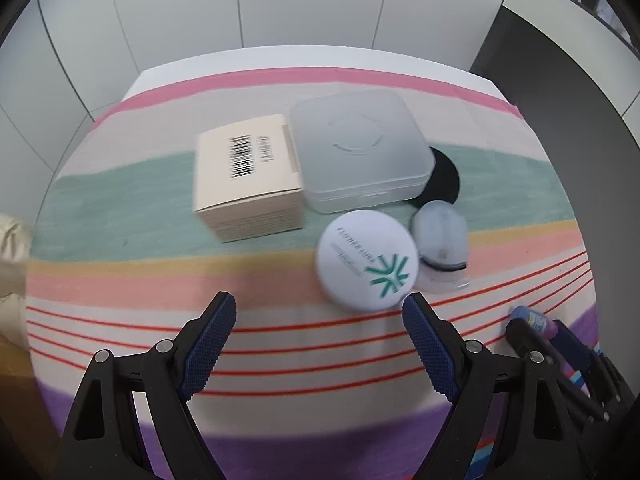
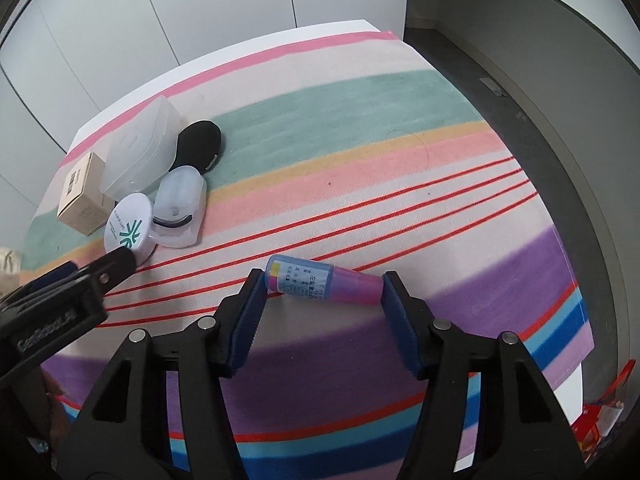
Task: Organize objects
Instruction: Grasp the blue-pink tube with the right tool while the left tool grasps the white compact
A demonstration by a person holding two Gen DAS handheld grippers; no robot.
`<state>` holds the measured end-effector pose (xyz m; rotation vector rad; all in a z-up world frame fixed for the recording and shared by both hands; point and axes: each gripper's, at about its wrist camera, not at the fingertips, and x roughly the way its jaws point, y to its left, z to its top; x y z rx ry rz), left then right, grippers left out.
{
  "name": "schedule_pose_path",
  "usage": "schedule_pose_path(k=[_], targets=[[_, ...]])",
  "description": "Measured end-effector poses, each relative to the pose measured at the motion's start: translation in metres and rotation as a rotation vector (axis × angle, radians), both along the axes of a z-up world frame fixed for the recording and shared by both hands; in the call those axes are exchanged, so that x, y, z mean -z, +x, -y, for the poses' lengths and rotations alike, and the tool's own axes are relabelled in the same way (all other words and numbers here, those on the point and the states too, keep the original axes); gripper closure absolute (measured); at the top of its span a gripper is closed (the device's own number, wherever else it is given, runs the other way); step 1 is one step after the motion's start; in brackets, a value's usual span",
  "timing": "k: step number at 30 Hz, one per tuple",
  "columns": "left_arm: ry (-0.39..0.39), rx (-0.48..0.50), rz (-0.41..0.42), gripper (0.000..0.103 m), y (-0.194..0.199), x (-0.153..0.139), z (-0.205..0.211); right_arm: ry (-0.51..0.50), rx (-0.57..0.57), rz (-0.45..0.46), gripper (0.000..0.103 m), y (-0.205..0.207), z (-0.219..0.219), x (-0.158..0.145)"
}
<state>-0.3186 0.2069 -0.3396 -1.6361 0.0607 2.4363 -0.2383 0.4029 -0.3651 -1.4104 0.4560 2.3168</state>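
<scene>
Right gripper (image 2: 322,286) pitched steeply down over the striped cloth (image 2: 360,184) on the counter; jaws closed in on a small blue-and-pink bottle (image 2: 320,280) lying on its side, one pad at the blue base, the other at the pink cap end. Contact appears made at both ends, though the base side is partly hidden.

Left gripper (image 1: 320,312) also angled steeply down, jaws spread wide with nothing between them. Its right fingertip (image 1: 414,308) sits just beside the rim of a round white compact (image 1: 366,260) with a green logo; touching or not, cannot tell (frame blurred).

Behind the compact: beige barcode box (image 1: 248,176), frosted plastic case (image 1: 360,152) touching it, black pad (image 1: 444,176) partly under the case, small clear clamshell (image 1: 440,240) beside the compact.
</scene>
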Motion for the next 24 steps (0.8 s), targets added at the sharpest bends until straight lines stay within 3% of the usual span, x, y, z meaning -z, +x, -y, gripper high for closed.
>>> schedule_pose_path(k=[5, 8, 13, 24], targets=[[-0.004, -0.002, -0.01, 0.02, -0.006, 0.005, -0.01, 0.004, -0.012, -0.001, 0.042, 0.0, 0.003, 0.001], [-0.002, 0.007, -0.053, 0.047, -0.006, 0.002, -0.014, 0.001, -0.02, -0.002, 0.042, -0.001, 0.001, 0.0], [-0.045, 0.022, -0.079, 0.047, -0.002, 0.003, -0.018, -0.003, -0.028, -0.001, 0.042, 0.0, -0.003, -0.005], [-0.046, 0.005, -0.075, 0.048, 0.006, -0.01, -0.003, -0.01, -0.033, 0.002, 0.042, 0.0, -0.01, -0.009]])
